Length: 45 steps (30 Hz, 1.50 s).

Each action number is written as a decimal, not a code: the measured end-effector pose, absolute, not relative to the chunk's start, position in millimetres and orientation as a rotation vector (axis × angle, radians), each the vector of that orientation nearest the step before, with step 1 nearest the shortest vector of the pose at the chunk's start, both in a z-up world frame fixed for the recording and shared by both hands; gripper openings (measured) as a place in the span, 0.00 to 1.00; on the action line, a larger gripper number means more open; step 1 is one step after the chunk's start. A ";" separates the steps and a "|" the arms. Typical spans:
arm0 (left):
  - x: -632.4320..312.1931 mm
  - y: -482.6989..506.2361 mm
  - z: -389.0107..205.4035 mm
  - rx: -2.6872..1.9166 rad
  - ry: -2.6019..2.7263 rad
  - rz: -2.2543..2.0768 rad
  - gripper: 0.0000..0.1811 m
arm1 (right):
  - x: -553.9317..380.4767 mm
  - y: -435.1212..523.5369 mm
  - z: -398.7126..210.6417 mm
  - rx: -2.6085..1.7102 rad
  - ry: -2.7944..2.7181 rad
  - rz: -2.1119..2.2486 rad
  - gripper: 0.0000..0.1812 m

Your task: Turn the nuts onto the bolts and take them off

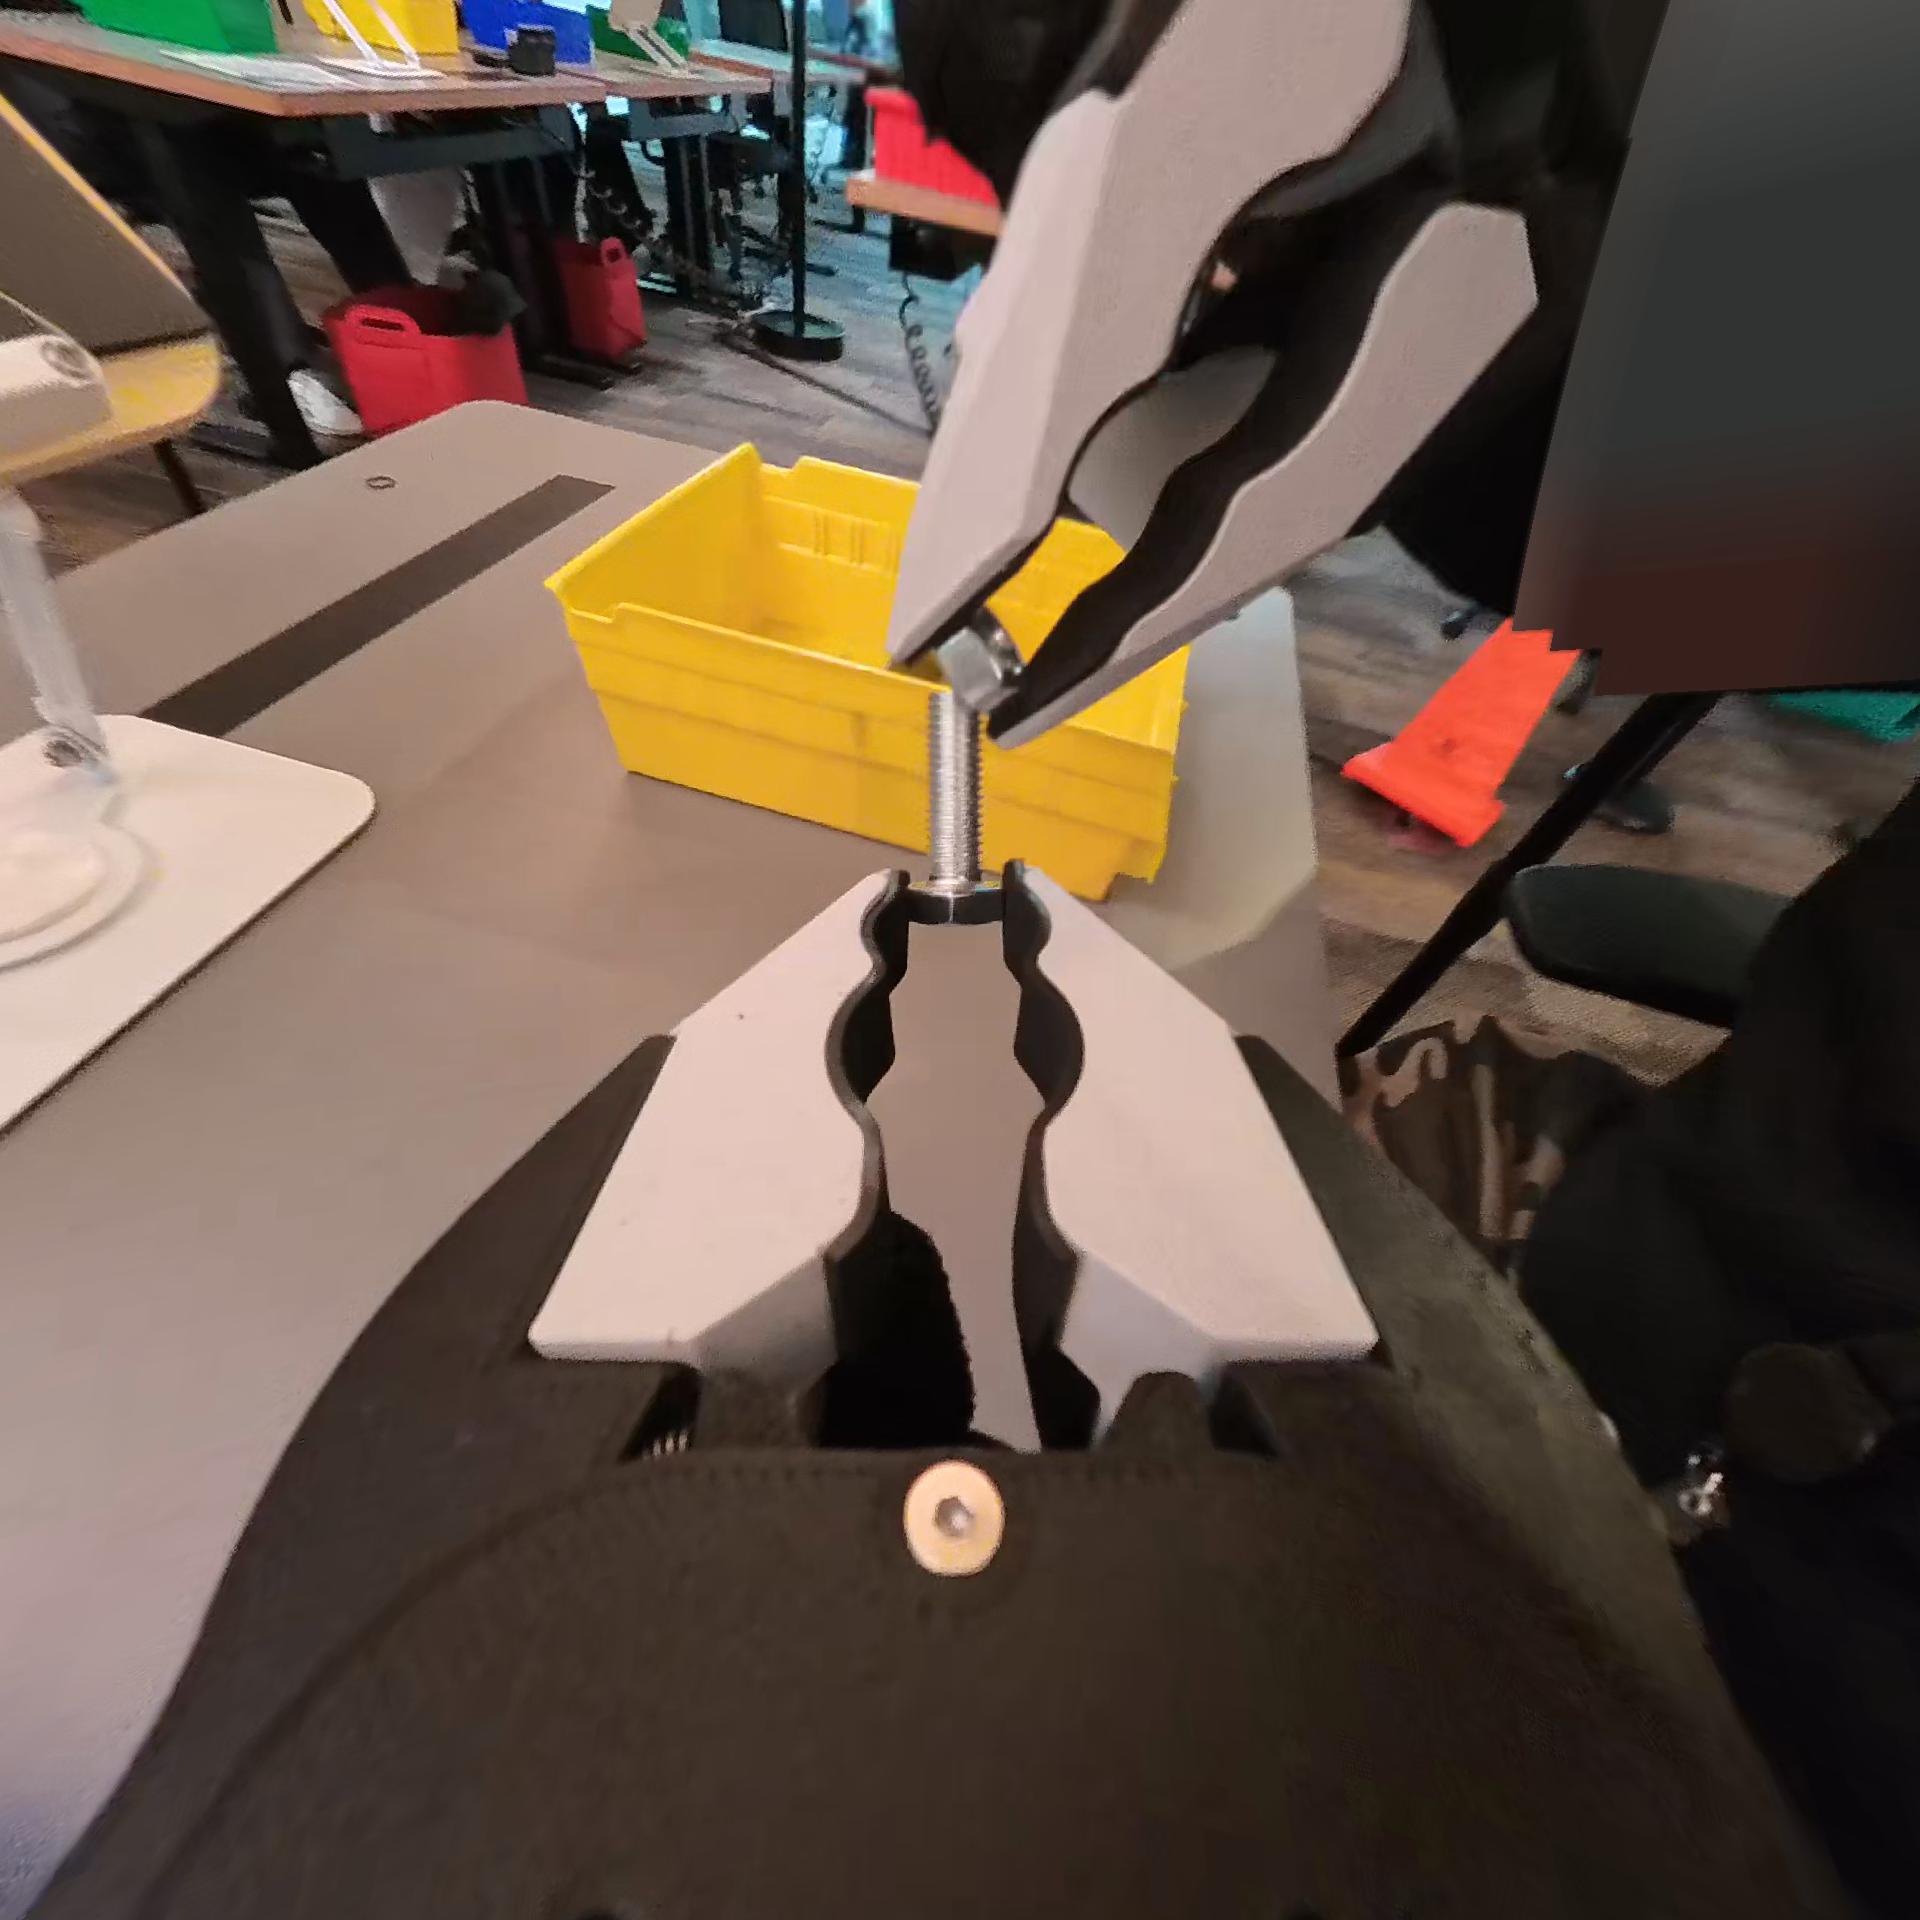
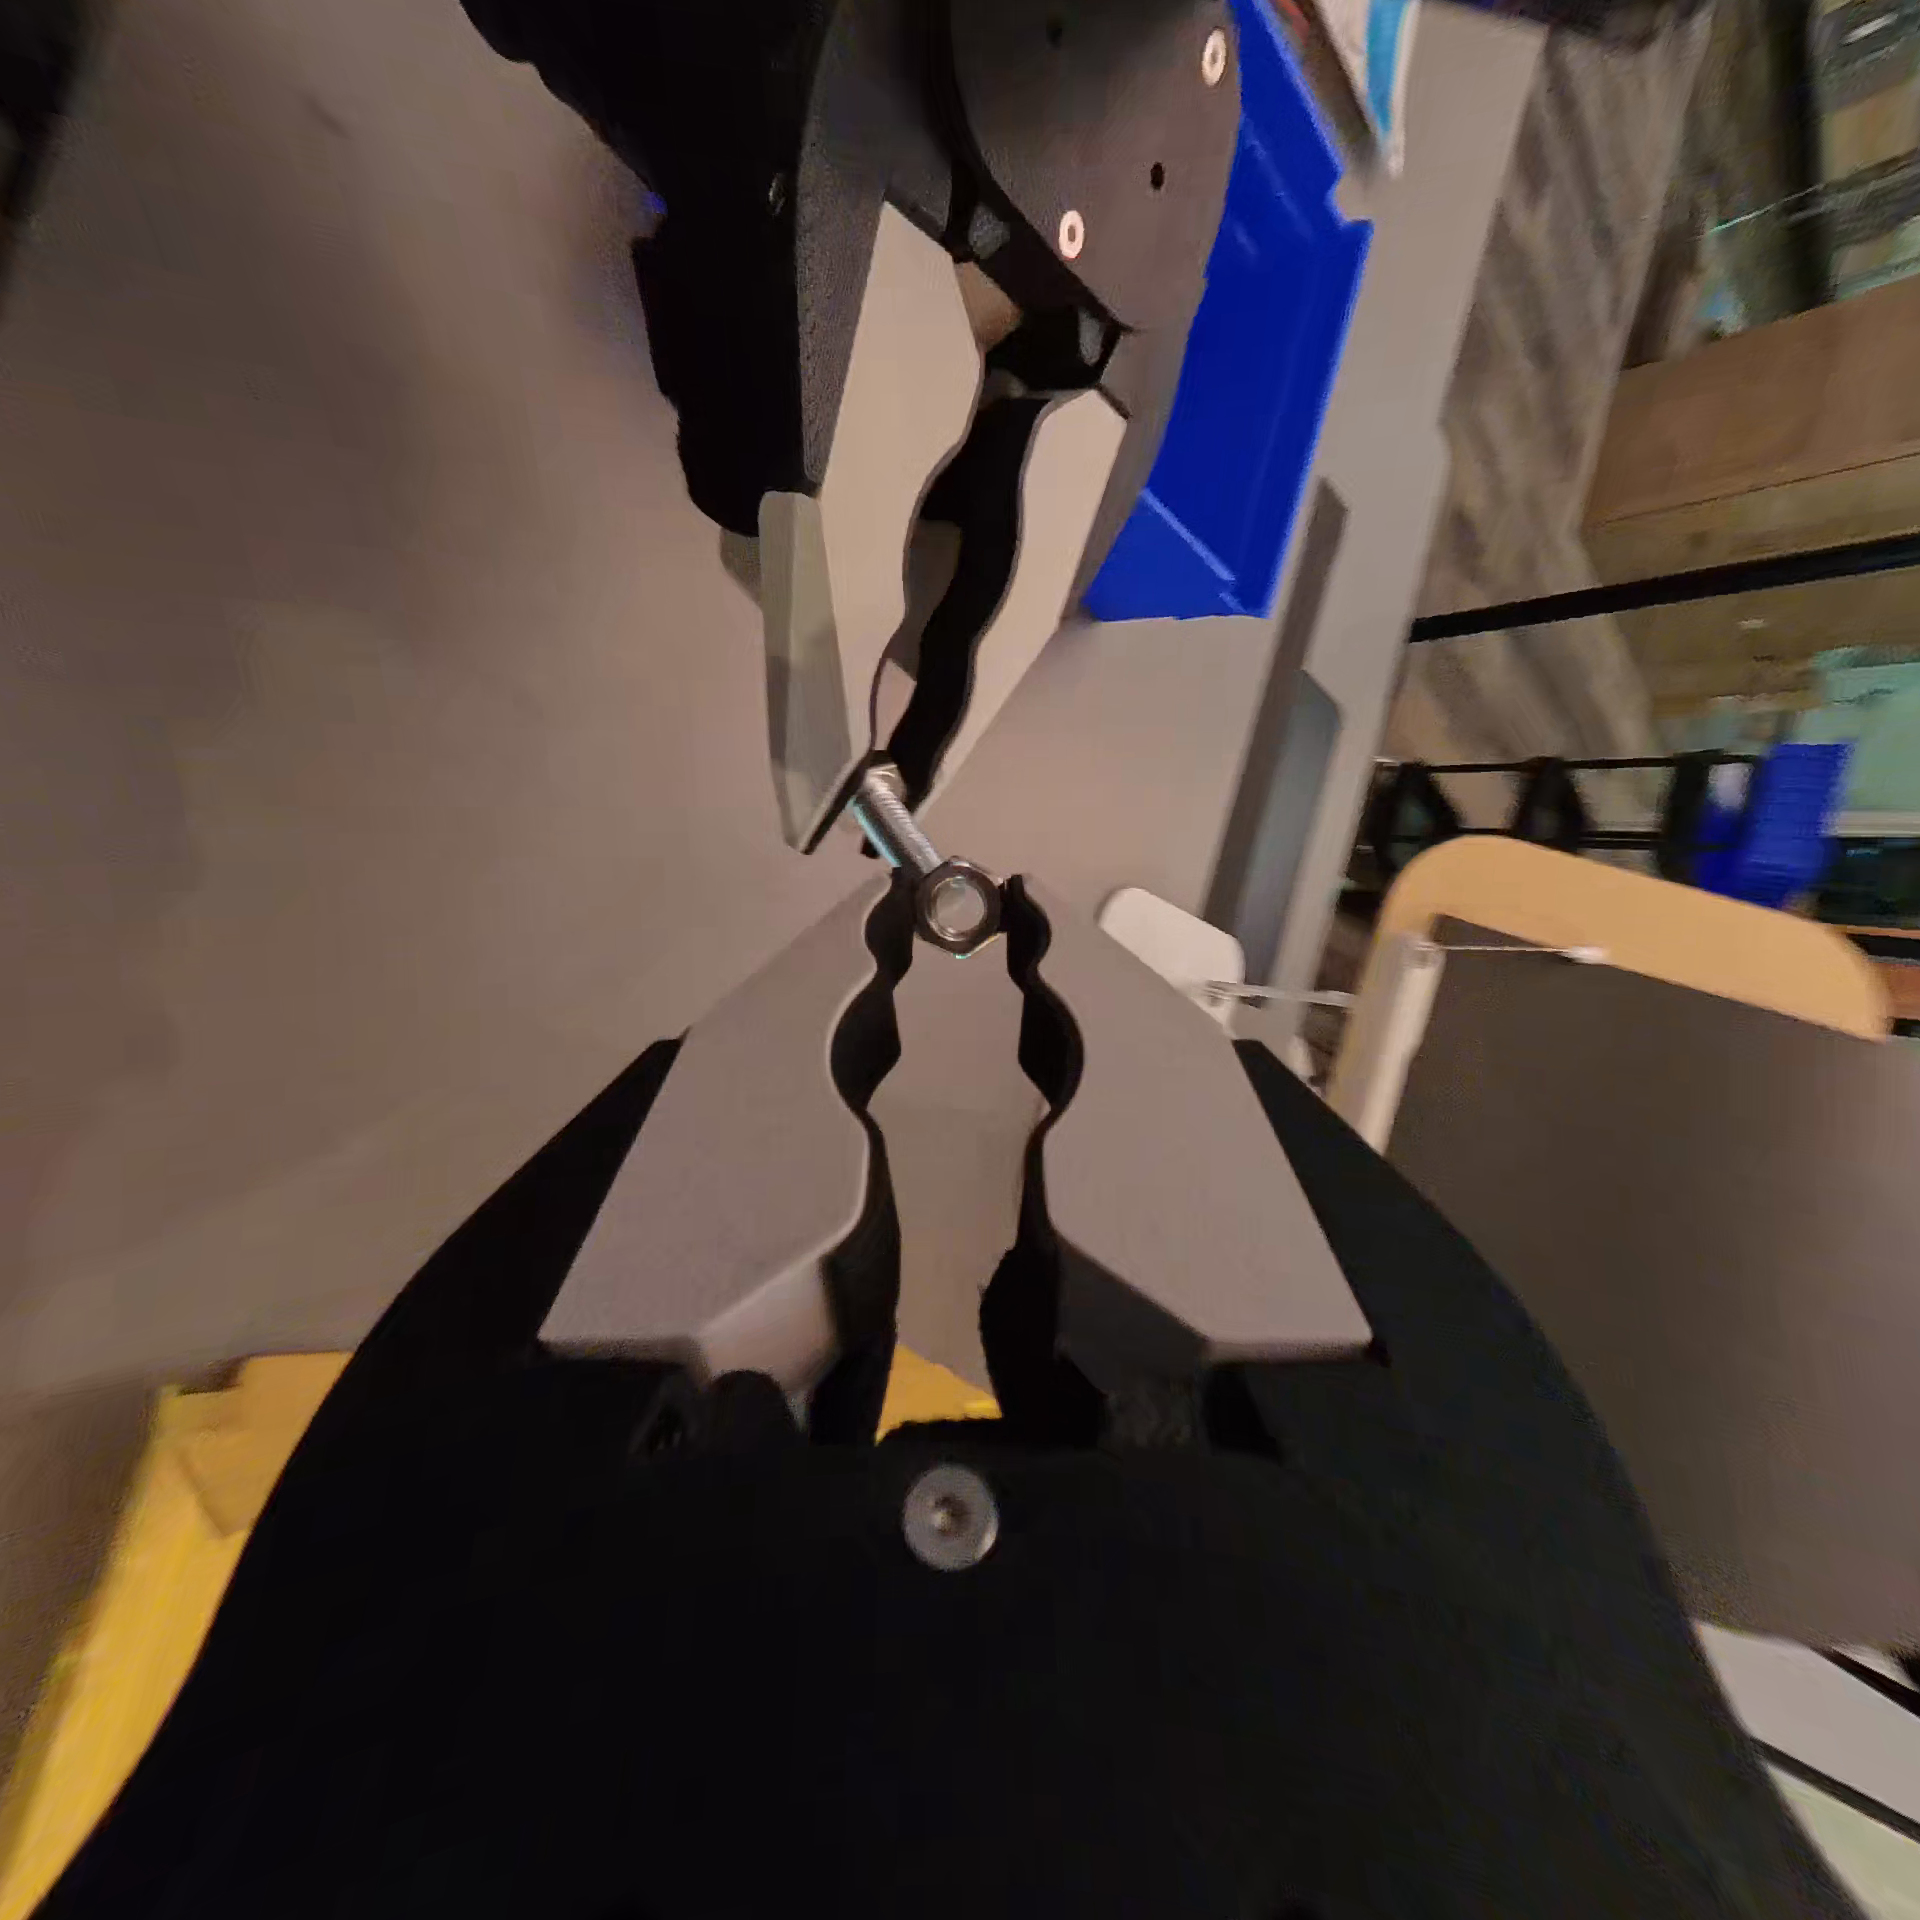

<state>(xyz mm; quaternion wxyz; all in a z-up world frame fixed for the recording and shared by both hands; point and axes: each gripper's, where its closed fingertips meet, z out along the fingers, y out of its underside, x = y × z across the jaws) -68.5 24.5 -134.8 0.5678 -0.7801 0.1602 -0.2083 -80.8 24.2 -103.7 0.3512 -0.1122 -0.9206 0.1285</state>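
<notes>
A yellow bin (image 1: 831, 675) stands open on the grey desk (image 1: 468, 883), with a dark strip (image 1: 384, 597) running across the desk to its left. A white stand base (image 1: 156, 831) sits at the desk's left edge. On the floor beyond are red containers (image 1: 426, 358) under other tables, and an orange bin (image 1: 1455, 738) lies tipped over to the right. In the right wrist view, a blue bin (image 2: 1247, 416) rests on the desk.
</notes>
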 end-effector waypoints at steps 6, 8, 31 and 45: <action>-79.0 21.7 -123.8 -1.760 0.303 -0.565 0.09 | -73.7 52.8 -83.3 -0.626 -2.236 0.497 0.09; -80.5 20.6 -122.5 -1.759 0.308 -0.548 0.09 | -57.1 90.1 -90.6 -0.901 -2.202 0.564 0.09; -62.3 24.6 -115.7 -1.735 0.341 -0.541 0.09 | 66.7 242.7 -237.0 -1.855 -1.916 0.378 0.17; -45.4 17.0 -98.5 -1.619 0.350 -0.632 0.09 | -61.9 15.3 -72.3 -1.086 -1.717 1.780 0.12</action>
